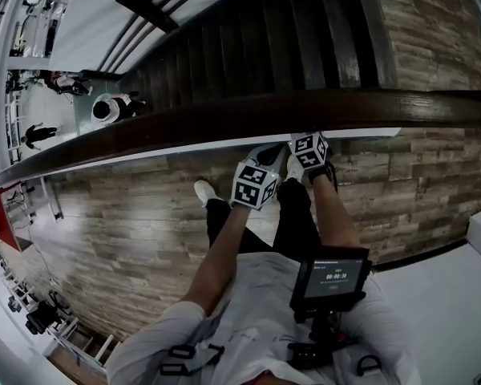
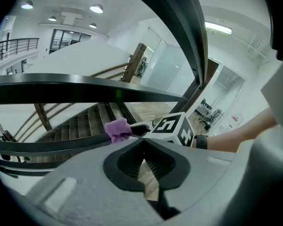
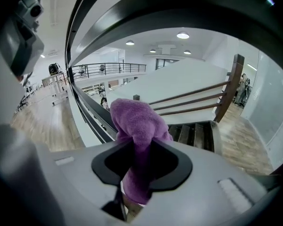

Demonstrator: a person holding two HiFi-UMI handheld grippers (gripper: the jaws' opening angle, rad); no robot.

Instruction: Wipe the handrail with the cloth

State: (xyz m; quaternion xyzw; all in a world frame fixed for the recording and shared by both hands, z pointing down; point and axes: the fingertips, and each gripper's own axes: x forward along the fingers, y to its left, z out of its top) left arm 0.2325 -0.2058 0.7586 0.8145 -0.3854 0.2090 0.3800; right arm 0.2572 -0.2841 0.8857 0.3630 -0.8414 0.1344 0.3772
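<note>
**The right gripper [image 3: 136, 161] clamps a purple cloth [image 3: 137, 121] at the handrail [image 1: 224, 120]**

In the head view the dark wooden handrail sweeps across from 9 o'clock to 3 o'clock, with a white strip under its near edge. Beyond it, at 12 o'clock, a dark staircase [image 1: 289, 38] drops to a lower level. A wood-plank floor [image 1: 128, 239] fills the 8 o'clock side and shows again at 3 o'clock.

The person's dark-trousered legs run down the middle, with a white shoe [image 1: 204, 191] at 9 o'clock of the grippers. A small screen [image 1: 330, 273] sits at 5 o'clock.

The right gripper is just below the rail, slightly to 2 o'clock of centre. Its jaws are closed on the purple cloth, which bunches up past the tips and hangs down between them. In the left gripper view the cloth sits against the edge of the dark rail, though I cannot tell if it truly touches.

The left gripper [image 2: 144, 147] is at 8 o'clock of the right one and close beside it. Its jaws meet at the tips with nothing held, and only floor shows through the slit.
</note>
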